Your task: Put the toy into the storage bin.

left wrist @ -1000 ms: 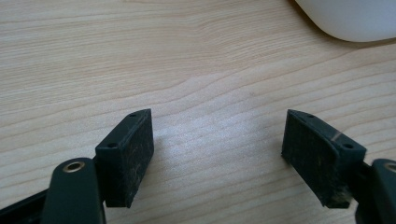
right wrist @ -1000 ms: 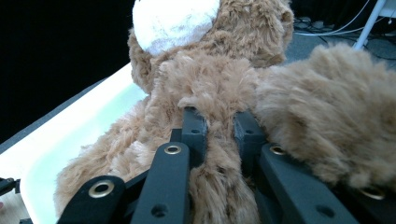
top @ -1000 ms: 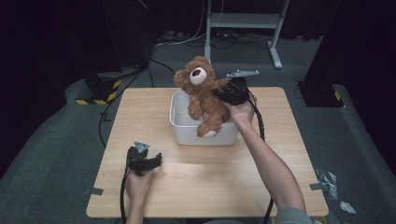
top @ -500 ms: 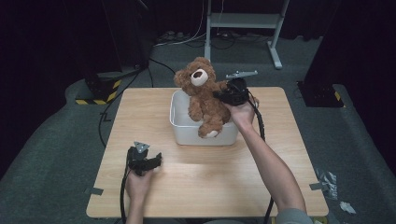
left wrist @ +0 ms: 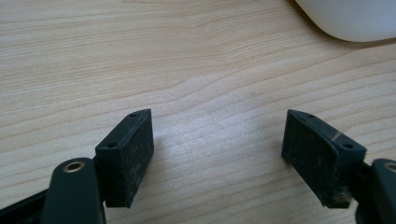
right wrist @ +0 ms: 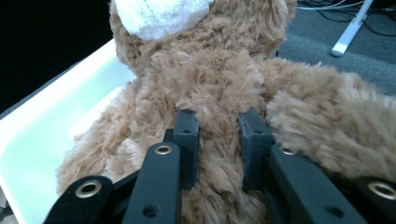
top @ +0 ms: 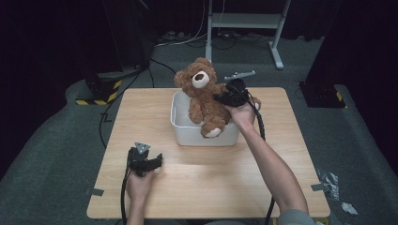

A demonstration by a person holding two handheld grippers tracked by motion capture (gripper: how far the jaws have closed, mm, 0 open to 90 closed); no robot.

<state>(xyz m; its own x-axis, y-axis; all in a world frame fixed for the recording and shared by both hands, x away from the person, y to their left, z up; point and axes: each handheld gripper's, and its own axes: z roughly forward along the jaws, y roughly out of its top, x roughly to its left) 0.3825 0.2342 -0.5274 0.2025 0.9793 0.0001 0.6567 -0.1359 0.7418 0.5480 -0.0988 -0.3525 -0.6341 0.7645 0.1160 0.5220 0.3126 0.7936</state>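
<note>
— Starting with the wooden table point(top: 281, 154): what sits on it?
— White tub point(top: 185, 131) near the far edge, brown teddy bear point(top: 204, 101) half in it, one foot over the front wall.
— Grippers?
— Right gripper point(right wrist: 217, 140) pinches the bear's fur, jaws nearly closed. Left gripper point(left wrist: 219, 154) rests near the front edge, jaws wide apart, holding nothing.
— Any writing?
— None readable.

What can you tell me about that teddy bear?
The teddy bear is brown and fluffy with a cream muzzle and a pale foot sole. It sits upright in the white tub at the middle of the wooden table, one leg draped over the front rim. The right gripper has its jaws pinched on a tuft of its fur.
</note>
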